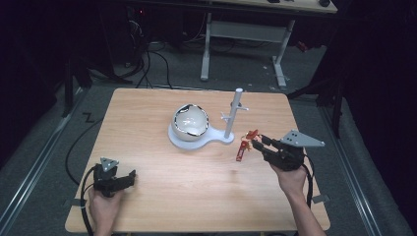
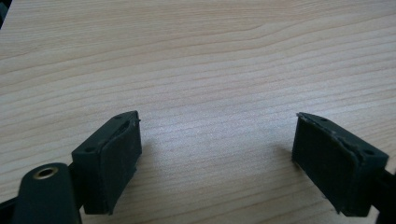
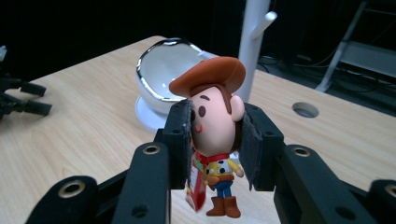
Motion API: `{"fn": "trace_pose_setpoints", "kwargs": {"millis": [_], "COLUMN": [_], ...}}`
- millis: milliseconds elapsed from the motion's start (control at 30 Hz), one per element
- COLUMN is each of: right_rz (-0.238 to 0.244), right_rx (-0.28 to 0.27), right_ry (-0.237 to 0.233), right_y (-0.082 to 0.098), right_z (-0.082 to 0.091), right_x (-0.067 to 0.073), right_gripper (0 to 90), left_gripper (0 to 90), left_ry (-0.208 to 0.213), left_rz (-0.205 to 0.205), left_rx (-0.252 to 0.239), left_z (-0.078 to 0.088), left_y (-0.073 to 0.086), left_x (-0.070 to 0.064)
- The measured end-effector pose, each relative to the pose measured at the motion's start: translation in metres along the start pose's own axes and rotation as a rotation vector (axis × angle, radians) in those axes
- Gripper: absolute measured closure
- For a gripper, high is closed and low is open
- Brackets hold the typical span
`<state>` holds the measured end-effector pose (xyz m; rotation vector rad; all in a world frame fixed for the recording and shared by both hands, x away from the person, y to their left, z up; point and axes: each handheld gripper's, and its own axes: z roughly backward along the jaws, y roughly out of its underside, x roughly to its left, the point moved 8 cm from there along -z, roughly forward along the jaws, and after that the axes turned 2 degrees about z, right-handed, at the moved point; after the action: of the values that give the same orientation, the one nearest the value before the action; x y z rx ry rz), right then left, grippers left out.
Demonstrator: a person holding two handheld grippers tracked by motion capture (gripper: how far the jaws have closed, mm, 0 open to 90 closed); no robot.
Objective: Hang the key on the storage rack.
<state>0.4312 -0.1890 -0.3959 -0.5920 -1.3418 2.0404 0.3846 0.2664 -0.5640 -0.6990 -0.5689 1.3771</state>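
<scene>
I am holding a little cowboy toy [image 3: 215, 135] in my right gripper [image 3: 215, 140]. The two black pads are squeezing its big round head, one on each side. In the high view the toy [image 1: 248, 140] is hanging in the air over the table [image 1: 196, 196], just to the right of the white stand [image 1: 231, 118] and the shiny bowl [image 1: 191, 120].

I am thinking the toy is light and hard, like smooth plastic. The head is round and looks slippery, so it could pop out if I squeeze too softly. The head is the fattest part, so it is the best place to hold. The hat [image 3: 210, 74], the thin legs and the red tag [image 3: 196, 186] beside the body look too small or floppy to grab.

The toy is standing up straight in my grip. Its long way is running from hat to boots, with the hat up and the boots down. In the right gripper view its face is turning toward the left pad.

My left gripper [image 2: 217, 158] is resting low over the bare table, near its front left corner. Its pads are spread wide apart and are holding nothing.
</scene>
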Motion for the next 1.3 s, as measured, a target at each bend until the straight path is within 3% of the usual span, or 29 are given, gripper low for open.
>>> {"fn": "trace_pose_setpoints", "kwargs": {"millis": [233, 667, 1300], "right_rz": [-0.003, 0.000, -0.011], "right_rx": [-0.028, -0.021, -0.008], "right_ry": [0.020, 0.051, 0.104], "right_y": [-0.017, -0.043, -0.065], "right_z": [0.002, -0.006, -0.019], "right_x": [-0.011, -0.024, -0.041], "right_gripper": [66.3, 66.3, 66.3], "left_gripper": [16.2, 16.2, 16.2], "left_ry": [0.001, 0.001, 0.001], "left_rz": [0.000, 0.000, 0.000], "left_rx": [0.000, 0.000, 0.000], "left_z": [0.000, 0.000, 0.000], "left_y": [0.000, 0.000, 0.000], "left_x": [0.000, 0.000, 0.000]}}
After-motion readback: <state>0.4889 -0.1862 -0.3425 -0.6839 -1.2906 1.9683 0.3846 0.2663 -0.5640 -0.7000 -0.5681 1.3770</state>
